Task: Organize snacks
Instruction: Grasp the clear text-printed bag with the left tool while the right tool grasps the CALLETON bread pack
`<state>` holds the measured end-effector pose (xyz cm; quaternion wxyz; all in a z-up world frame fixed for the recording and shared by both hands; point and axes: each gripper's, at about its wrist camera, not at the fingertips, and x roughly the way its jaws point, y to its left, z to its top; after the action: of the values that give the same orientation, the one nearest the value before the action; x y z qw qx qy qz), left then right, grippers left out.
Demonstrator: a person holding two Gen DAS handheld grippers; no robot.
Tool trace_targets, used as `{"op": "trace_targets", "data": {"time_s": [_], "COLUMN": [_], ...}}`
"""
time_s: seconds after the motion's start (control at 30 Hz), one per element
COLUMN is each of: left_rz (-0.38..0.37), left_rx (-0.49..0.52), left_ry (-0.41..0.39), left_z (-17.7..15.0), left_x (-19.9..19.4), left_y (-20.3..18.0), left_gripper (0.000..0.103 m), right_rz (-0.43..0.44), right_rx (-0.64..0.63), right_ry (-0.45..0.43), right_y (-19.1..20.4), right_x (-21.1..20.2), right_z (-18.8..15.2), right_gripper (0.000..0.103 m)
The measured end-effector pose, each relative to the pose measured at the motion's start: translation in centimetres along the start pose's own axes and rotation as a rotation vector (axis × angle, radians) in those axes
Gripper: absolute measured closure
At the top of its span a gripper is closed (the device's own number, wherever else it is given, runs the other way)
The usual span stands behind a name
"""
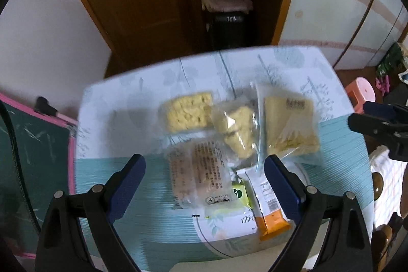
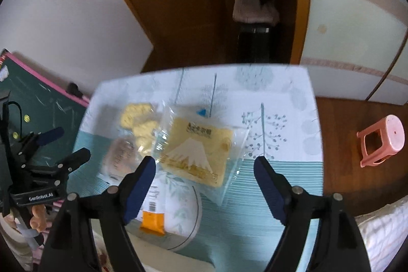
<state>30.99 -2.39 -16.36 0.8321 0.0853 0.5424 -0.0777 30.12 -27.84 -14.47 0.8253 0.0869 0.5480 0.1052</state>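
Small worktop (image 1: 107, 170) with a teal-and-white leafy cloth, snack packets (image 1: 229, 134) piled in the middle. Left tool (image 1: 204, 170) and right tool (image 2: 204, 170) both hang above the pile, jaws spread wide, nothing gripped.

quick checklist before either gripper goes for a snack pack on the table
1. Left gripper open and empty: ok, jaws stand wide with nothing between the pads.
2. Right gripper open and empty: ok, jaws wide, not pressing anything.
3. Snacks within view on the table: ok, the mountain-print pack, the cracker pack, the printed clear pack and the orange bar all lie there.
4. Packs separated for a clean grab: not ok, several overlap in the middle of the pile.
5. Grippers apart from each other: ok, each sits at the edge of the other's view.
6. Sharp view for aiming: not ok, both pictures are blurred.
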Motion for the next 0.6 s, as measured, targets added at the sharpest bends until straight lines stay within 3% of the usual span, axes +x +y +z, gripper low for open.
{"op": "trace_targets", "data": {"time_s": [0.3, 0.6], "left_rz": [-0.017, -0.065], "left_rx": [-0.027, -0.107], "left_ry": [0.159, 0.241], "left_z": [-1.7, -1.9], "left_x": [7.0, 11.0], "left_y": [1.8, 3.3], "left_gripper": [0.009, 0.009], "right_rz": [0.004, 0.044], "right_rx": [0.101, 0.113], "right_ry": [0.144, 0.163], "right_y": [-1.7, -0.9], "right_x": [8.2, 11.3], "right_z": [-0.3, -0.4], "right_gripper": [0.015, 0.0]}}
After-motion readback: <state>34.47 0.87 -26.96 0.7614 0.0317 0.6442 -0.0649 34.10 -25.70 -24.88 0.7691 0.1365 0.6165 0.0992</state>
